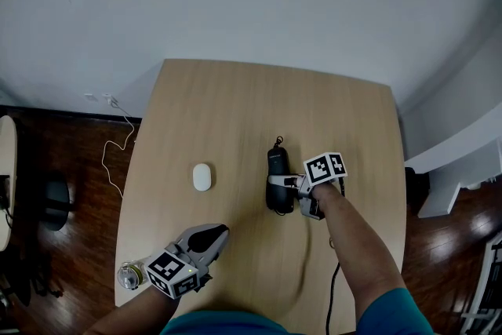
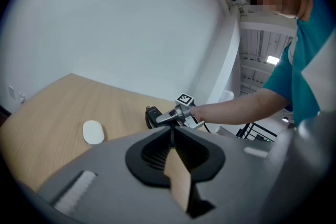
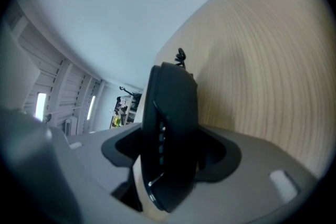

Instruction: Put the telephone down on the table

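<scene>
A black telephone handset (image 1: 276, 165) is near the middle of the light wooden table (image 1: 235, 106), with a small cord loop at its far end. My right gripper (image 1: 274, 186) is shut across its near half; whether the handset touches the tabletop I cannot tell. In the right gripper view the telephone (image 3: 170, 113) stands on edge between the jaws of the right gripper (image 3: 176, 145). The left gripper view shows the telephone (image 2: 153, 115) and right gripper (image 2: 169, 118) ahead. My left gripper (image 1: 220, 231) (image 2: 171, 131) hovers by the near left edge, shut with nothing in it.
A white computer mouse (image 1: 202, 176) (image 2: 93, 132) lies left of the telephone. A small clear round object (image 1: 129, 275) sits at the table's near left corner. A white cable (image 1: 118, 145) trails on the dark floor at the left, and a white shelf (image 1: 455, 161) stands at the right.
</scene>
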Tool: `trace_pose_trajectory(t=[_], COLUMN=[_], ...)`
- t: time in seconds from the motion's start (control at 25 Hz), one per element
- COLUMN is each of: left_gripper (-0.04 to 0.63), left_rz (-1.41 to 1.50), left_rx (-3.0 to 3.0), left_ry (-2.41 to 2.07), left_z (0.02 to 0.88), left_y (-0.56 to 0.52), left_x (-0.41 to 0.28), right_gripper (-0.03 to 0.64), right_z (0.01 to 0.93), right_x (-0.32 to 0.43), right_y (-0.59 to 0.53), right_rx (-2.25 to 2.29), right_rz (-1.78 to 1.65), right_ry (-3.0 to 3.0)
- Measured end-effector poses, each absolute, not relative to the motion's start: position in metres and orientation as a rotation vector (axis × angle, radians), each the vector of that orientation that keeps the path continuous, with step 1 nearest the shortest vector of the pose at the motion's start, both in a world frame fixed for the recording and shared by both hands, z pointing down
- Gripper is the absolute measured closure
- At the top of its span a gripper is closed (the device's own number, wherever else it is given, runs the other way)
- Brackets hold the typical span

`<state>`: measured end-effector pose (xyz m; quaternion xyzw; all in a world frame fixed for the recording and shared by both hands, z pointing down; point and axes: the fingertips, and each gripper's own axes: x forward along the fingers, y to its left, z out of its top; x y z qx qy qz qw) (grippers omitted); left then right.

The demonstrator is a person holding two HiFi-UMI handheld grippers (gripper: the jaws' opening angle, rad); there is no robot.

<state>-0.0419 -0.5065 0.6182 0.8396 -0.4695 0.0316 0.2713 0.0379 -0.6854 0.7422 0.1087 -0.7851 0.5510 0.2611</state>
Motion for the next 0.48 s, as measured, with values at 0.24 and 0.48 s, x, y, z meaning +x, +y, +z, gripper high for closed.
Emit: trace_pose_trajectory(t=[0.24,0.48], left_gripper=[0.569,0.569], left_rz=[0.099,0.100], left_rx=[2.262,2.261], left_ry=[-1.253,-1.253], left_z=[0.619,0.620], left_y=[-0.499,-0.496], left_x=[-0.044,-0.045], right_gripper=[0.325,0.313], right_z=[0.744,0.744], right_x=[0.041,0.054], right_y=[-0.688,-0.697], right_rx=[0.338,0.420], right_rz=[1.468,1.445], right_ry=[-2.133,-2.135])
